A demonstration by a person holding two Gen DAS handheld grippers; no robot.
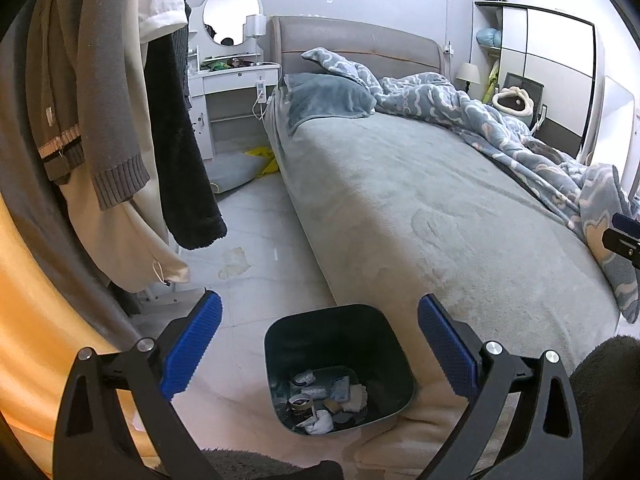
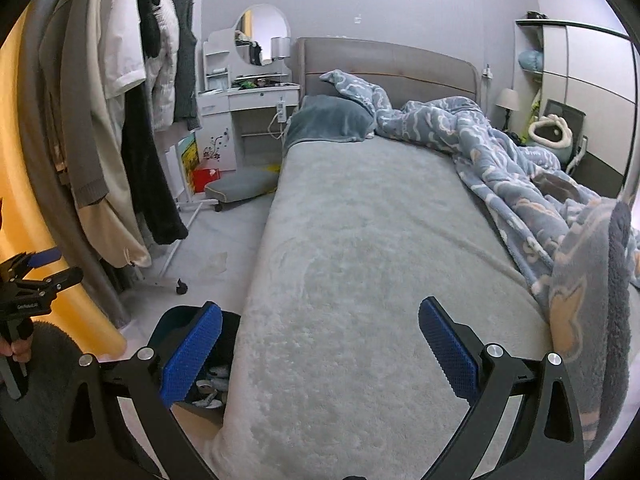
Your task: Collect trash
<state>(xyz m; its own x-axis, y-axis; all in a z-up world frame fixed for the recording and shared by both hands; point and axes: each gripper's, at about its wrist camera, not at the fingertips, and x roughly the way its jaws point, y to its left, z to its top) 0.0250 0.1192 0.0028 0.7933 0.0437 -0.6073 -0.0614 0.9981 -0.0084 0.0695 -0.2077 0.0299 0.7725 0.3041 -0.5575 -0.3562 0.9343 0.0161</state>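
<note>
**Both grippers empty above the bin at the foot of the bed**

Bedroom floor (image 1: 256, 216) of pale tile runs along the left side of the grey bed (image 1: 400, 200), with a rack of hanging clothes (image 1: 120, 120) on the left and a white dressing table (image 1: 236, 76) at the far wall. My left gripper (image 1: 320, 344) hangs spread wide with nothing between its blue pads (image 1: 192, 348), right over the dark trash bin (image 1: 340, 364). That bin stands upright on the floor, just beside the near left corner of the bed, its square mouth facing up toward me. Crumpled white tissues and a small round tub (image 1: 301, 402) lie on its bottom.

My right gripper (image 2: 320, 344) is likewise spread and empty, hovering over the bed's grey cover (image 2: 360, 260). From there the bin (image 2: 176, 324) shows at the lower left, partly hidden behind my left pad. A rumpled blue blanket (image 2: 500, 168) lies along the bed's right side.
</note>
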